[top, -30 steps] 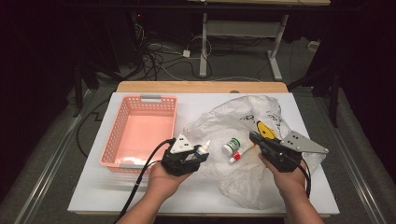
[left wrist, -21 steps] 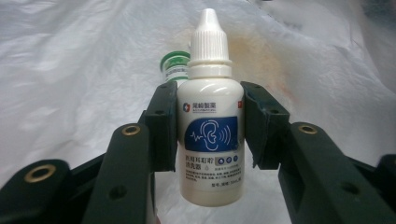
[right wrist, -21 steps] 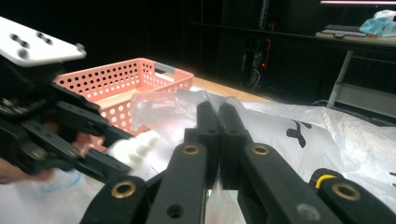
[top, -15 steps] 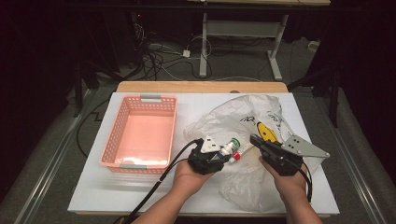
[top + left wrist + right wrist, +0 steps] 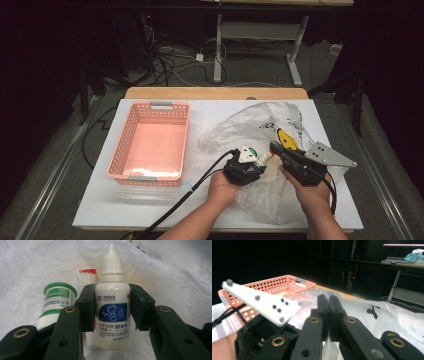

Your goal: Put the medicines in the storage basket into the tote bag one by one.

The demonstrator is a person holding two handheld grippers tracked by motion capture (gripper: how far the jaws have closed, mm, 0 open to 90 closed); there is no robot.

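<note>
Left hand-held gripper [image 5: 253,162] carried dropper bottle [image 5: 112,307] rightward over bag [image 5: 260,127].

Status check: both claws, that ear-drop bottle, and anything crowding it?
Left claw shut on ear-drop bottle, over plastic bag. Right claw shut, pinching bag film. Green-capped jar and red-striped tube crowd the bottle's side.

High view fixed above the person's side, facing forward and down over the whole bench [image 5: 150,210], left gripper view close up along its jaws onto the plastic bag [image 5: 175,270], right gripper view low and level, sharing the pink basket [image 5: 284,285] with the high view
</note>
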